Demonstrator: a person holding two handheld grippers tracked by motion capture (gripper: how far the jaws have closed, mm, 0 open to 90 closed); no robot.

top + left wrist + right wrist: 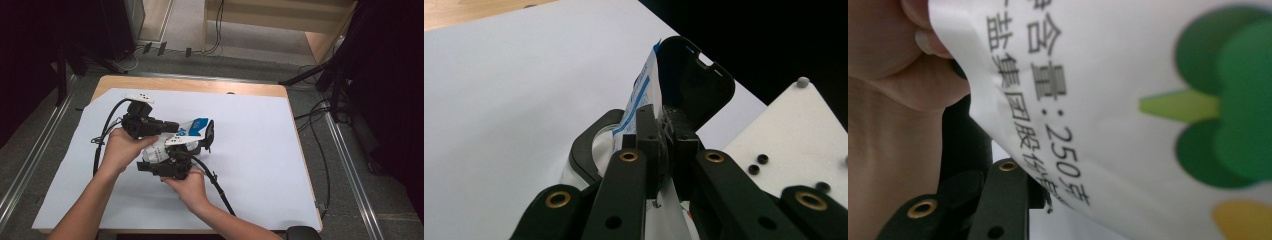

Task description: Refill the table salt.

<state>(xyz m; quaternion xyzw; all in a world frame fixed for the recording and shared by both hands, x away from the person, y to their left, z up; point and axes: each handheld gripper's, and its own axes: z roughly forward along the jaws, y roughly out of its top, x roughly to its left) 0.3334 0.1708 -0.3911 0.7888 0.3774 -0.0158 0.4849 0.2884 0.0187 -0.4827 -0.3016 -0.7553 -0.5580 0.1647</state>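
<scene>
We found the pouch (192,131) lifted above the surface (260,150) between both hands, left tongs (663,145) pinching its edge beside a black clip (691,80), right tongs (175,147) gripping its body; fitting seemed unfinished.

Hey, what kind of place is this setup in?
Probably a lab or recording workspace, not a home. A wooden table is covered with a plain white sheet, cables trail over the grey floor beside metal rails, and dark curtains close off the sides.
</scene>
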